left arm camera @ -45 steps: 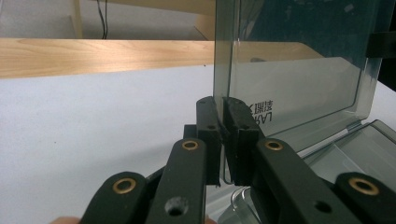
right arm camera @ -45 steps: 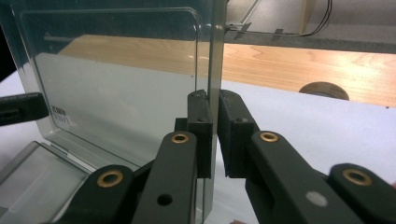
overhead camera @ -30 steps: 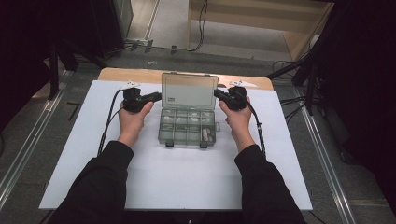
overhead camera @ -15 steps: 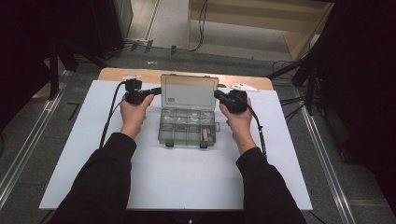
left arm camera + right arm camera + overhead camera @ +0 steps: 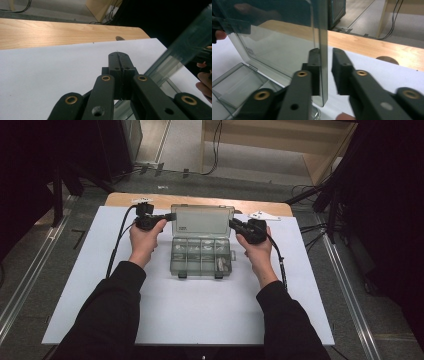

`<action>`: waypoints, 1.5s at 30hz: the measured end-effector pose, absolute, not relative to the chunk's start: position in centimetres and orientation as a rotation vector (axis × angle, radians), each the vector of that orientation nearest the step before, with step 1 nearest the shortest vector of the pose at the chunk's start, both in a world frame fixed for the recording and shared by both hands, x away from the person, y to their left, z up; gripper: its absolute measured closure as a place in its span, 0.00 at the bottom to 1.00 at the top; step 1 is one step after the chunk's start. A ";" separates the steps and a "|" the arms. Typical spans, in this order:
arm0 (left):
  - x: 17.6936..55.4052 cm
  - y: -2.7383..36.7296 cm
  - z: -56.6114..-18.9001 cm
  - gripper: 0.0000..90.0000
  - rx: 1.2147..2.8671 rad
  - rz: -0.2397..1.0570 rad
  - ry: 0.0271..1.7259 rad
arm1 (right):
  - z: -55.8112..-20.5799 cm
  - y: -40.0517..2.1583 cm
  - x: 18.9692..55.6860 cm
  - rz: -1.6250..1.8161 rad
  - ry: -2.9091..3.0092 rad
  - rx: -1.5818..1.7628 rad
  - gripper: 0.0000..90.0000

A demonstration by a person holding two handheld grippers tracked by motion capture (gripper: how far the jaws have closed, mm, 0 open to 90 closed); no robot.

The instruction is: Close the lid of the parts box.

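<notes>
A clear plastic compartment box [image 5: 202, 257] lies on the white sheet with its lid [image 5: 202, 220] raised. Small parts sit in its front-right compartment. My left gripper [image 5: 169, 217] is at the lid's left edge; in the left gripper view its jaws [image 5: 119, 56] are shut with nothing between them, and the blurred lid [image 5: 185, 45] passes to their right. My right gripper [image 5: 233, 224] is at the lid's right edge. Its jaws [image 5: 325, 53] have just been opening: the lid's edge [image 5: 323, 37] stands between them, and a gap separates it from the right pad.
The white sheet [image 5: 190, 315] covers a wooden table [image 5: 120, 199], with bare sheet in front of the box and to both sides. A white tag [image 5: 262, 215] lies at the back right. Cables trail from both grippers. A wooden shelf unit [image 5: 280, 140] stands behind.
My left hand has shifted slightly toward the far side along the lid's left edge. The lid stays raised and the right hand has kept its place.
</notes>
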State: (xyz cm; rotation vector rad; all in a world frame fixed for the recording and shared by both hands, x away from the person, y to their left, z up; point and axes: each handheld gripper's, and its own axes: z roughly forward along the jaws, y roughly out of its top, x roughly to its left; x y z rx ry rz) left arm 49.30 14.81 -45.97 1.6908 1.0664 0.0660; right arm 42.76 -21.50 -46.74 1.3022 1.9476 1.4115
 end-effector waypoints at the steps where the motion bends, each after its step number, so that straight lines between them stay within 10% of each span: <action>1: 49.3 14.7 -45.9 1.00 1.693 0.065 1.064 | -46.8 -21.6 42.7 1.422 1.948 1.304 0.79; 9: 48.8 14.4 -45.9 1.00 1.690 0.075 1.050 | -47.0 -23.3 41.5 1.503 1.962 1.277 0.71; 23: 48.2 14.3 -45.7 1.00 1.696 0.078 1.014 | -47.1 -24.7 40.9 1.473 1.947 1.350 0.97; 45: 46.0 14.4 -45.5 1.00 1.693 0.072 0.948 | -45.7 -22.6 40.2 1.518 1.924 1.338 0.98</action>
